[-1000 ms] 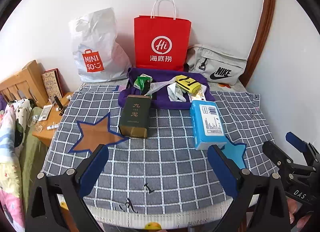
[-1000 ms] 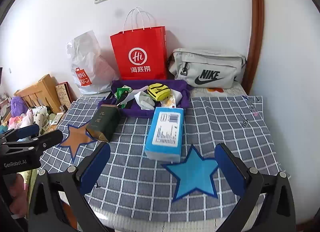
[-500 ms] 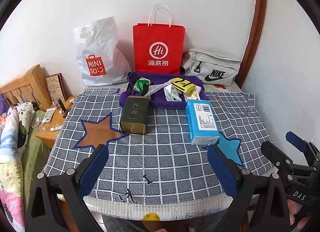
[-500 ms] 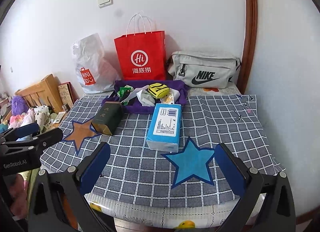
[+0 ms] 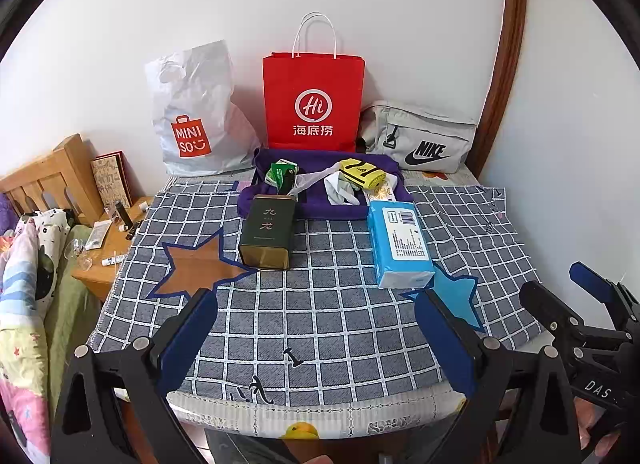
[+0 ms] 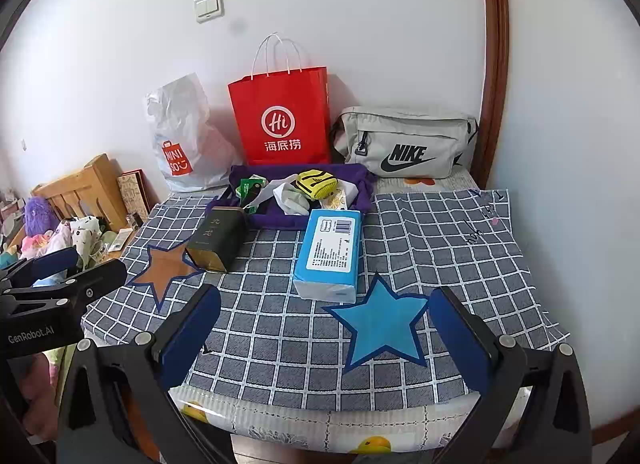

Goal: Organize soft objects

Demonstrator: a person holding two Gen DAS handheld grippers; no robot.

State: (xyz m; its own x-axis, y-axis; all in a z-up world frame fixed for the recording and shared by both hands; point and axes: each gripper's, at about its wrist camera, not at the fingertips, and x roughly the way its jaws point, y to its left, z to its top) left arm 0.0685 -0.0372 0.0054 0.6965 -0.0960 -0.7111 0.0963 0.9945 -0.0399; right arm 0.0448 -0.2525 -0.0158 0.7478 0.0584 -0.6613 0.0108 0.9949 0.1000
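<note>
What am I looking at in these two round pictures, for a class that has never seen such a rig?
A person holds two handheld grippers; each carries a fisheye camera looking along its fingers. The left gripper and right gripper are both open, holding nothing. On the checked cloth lie a blue tissue pack, a dark green tin, a purple tray of small items, a brown star and a blue star. Three bags stand behind, against the wall.

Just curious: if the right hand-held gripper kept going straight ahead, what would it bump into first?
Probably the blue tissue pack, lying just beyond the blue star between the open right hand-held gripper's fingers; depth is uncertain.
</note>
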